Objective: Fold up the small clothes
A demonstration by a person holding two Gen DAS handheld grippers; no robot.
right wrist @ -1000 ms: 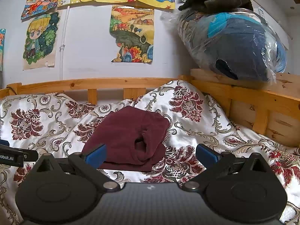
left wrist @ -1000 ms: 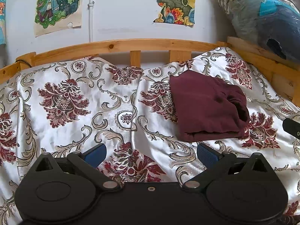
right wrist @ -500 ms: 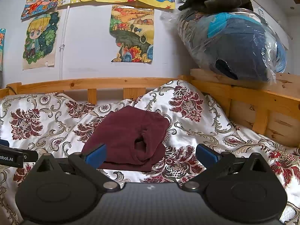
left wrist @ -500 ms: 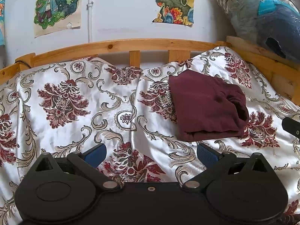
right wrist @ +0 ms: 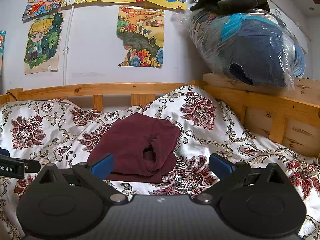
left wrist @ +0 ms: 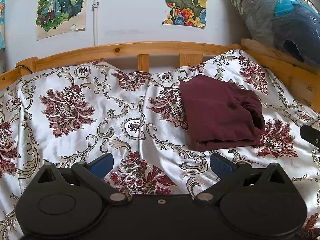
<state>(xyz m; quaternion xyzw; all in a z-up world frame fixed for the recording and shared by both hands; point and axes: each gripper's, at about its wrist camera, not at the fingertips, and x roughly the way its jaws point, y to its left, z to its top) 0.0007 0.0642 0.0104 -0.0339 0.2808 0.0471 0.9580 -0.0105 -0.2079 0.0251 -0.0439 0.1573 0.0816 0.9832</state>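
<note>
A dark maroon garment (left wrist: 220,114) lies folded in a compact stack on the floral bedspread, far right in the left wrist view and centre in the right wrist view (right wrist: 136,146). My left gripper (left wrist: 162,163) is open and empty, over the bedspread, below and left of the garment. My right gripper (right wrist: 161,164) is open and empty, just in front of the garment's near edge. A tip of the right gripper shows at the left wrist view's right edge (left wrist: 311,135); part of the left gripper shows at the right wrist view's left edge (right wrist: 12,166).
The white and red floral bedspread (left wrist: 80,110) covers the bed. A wooden bed rail (left wrist: 140,49) runs along the back and right side (right wrist: 270,108). A plastic-wrapped bundle of bedding (right wrist: 250,46) sits on the right rail, dark clothes on top. Posters hang on the wall.
</note>
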